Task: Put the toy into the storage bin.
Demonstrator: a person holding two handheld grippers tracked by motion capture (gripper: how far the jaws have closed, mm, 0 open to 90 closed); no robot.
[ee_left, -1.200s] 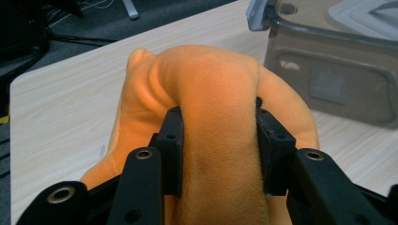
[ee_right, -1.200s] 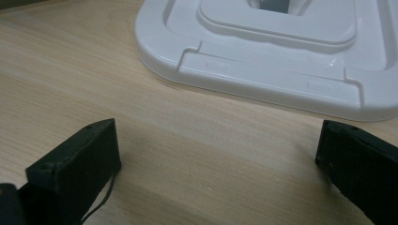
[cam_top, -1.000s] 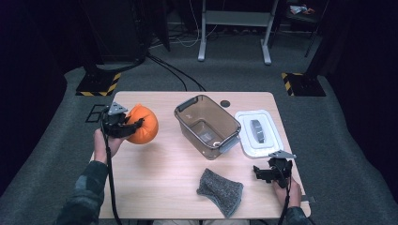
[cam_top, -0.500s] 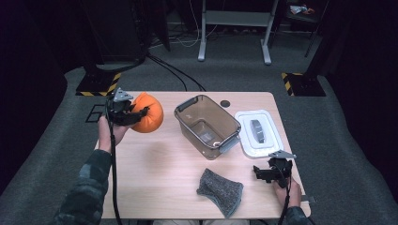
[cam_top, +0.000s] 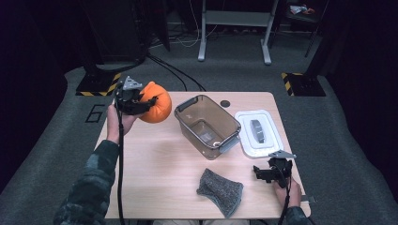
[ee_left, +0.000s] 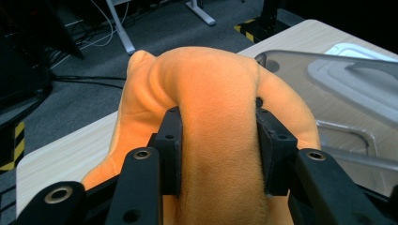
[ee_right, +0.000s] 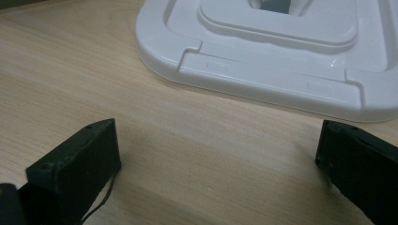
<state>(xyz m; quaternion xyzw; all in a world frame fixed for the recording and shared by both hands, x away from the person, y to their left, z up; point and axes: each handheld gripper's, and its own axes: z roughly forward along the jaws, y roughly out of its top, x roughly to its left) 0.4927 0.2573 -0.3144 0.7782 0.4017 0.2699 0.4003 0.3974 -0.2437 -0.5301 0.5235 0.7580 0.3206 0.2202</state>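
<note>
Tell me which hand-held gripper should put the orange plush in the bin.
Left. The left hand-held gripper already clamps the plush beside the bin; the right hand-held gripper is open near the lid.

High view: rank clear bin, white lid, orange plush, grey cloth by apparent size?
1. clear bin
2. white lid
3. grey cloth and orange plush: look alike, and the left claw covers part of the plush, so unranked.
</note>
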